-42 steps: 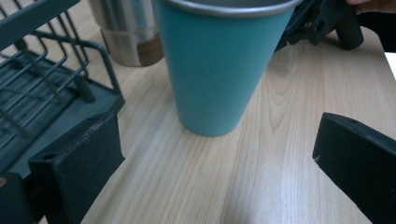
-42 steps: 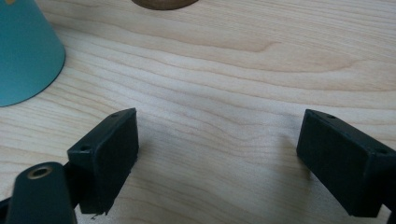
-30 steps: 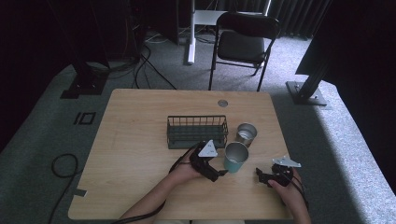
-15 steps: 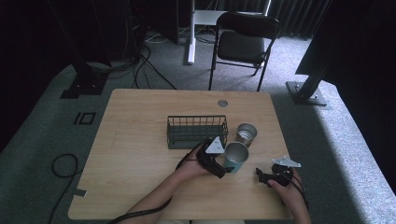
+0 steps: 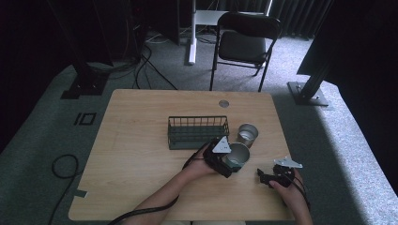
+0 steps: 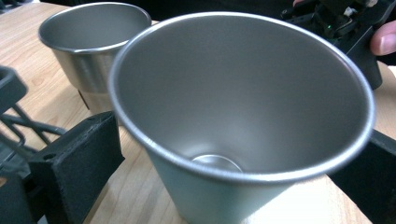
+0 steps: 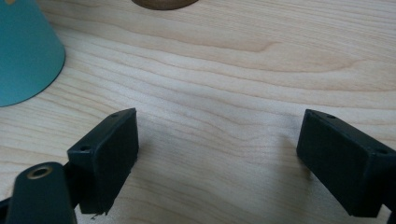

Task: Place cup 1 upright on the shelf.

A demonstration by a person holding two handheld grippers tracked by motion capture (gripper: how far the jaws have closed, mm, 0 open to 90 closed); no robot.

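Observation:
A metal cup point(image 5: 237, 157) with a teal outside stands on the wooden table point(image 5: 141, 140), right of centre; the left gripper view looks into its steel inside point(image 6: 243, 93). My left gripper point(image 5: 230, 164) has its jaws on either side of this cup. It is open, and bare wood shows between the left pad point(image 6: 79, 163) and the cup wall. A second steel cup point(image 5: 247, 133) point(image 6: 88, 42) stands just behind. My right gripper point(image 5: 264, 177) point(image 7: 217, 154) rests low near the front right edge, open over bare wood. The teal cup point(image 7: 23, 51) is at its upper left.
A dark wire basket point(image 5: 197, 131) stands left of the second cup, close to my left hand. A round grommet point(image 5: 224, 103) sits near the table's far edge. A folding chair point(image 5: 248, 42) stands beyond the table. The other gripper point(image 6: 341, 23) appears past the cup.
My left gripper has slid to the right across the table until its jaws stand around the teal cup. The cup, the second cup and my right gripper have kept their places.

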